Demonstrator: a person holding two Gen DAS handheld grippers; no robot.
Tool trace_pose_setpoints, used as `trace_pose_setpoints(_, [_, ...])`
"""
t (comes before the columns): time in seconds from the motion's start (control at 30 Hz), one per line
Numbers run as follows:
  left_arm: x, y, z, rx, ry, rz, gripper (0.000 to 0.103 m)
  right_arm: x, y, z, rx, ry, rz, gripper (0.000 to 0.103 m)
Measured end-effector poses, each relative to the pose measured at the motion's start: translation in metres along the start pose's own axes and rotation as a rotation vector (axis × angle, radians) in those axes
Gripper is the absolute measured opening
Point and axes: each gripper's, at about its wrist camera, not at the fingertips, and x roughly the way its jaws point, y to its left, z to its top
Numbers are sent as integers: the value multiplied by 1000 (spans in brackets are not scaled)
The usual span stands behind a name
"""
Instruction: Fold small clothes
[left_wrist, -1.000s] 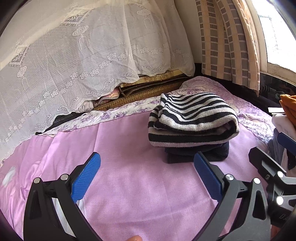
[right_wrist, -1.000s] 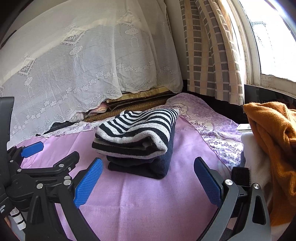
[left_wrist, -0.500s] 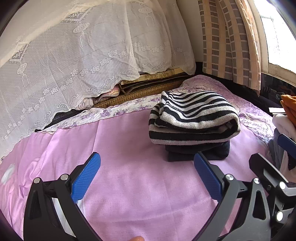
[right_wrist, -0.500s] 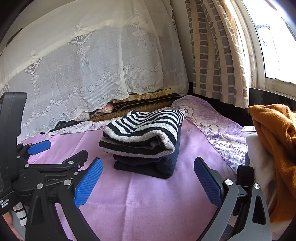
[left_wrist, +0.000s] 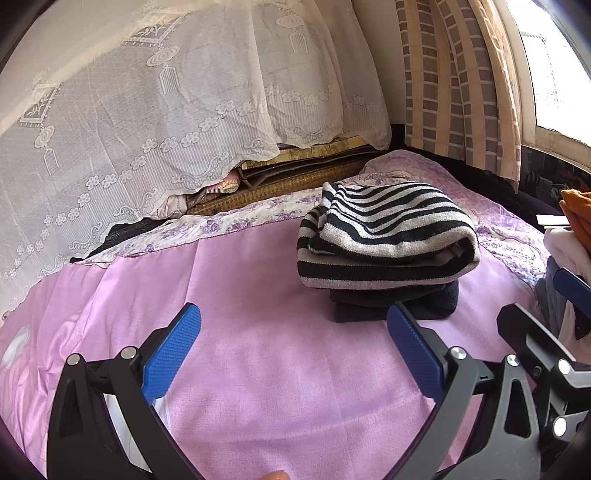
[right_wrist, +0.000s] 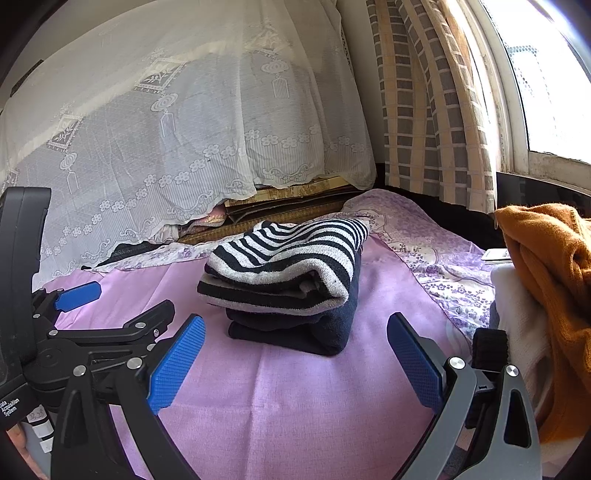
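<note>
A folded black-and-white striped knit (left_wrist: 384, 236) lies on top of a folded dark navy garment (left_wrist: 399, 301) on the pink bedsheet (left_wrist: 258, 295). The same stack shows in the right wrist view, striped knit (right_wrist: 288, 266) over navy garment (right_wrist: 317, 328). My left gripper (left_wrist: 293, 347) is open and empty, hovering over the sheet in front of the stack. My right gripper (right_wrist: 295, 354) is open and empty, just in front of the stack. The left gripper also shows at the left of the right wrist view (right_wrist: 114, 306).
An orange knit (right_wrist: 546, 280) lies over white clothes (right_wrist: 517, 314) at the right. A white lace curtain (left_wrist: 166, 122) hangs behind the bed. A checked curtain (right_wrist: 432, 110) and a window are at the back right. A floral sheet (right_wrist: 436, 254) covers the far right of the bed.
Both grippers have pulled back and tilted slightly; the stack sits a little lower and farther in view. Both stay open and empty.
</note>
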Motion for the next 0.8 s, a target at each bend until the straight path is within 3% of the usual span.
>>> trace_pose_setpoints(0.8, [2, -5, -4, 11, 0, -10, 98, -2, -3, -3, 19, -6, 5, 99])
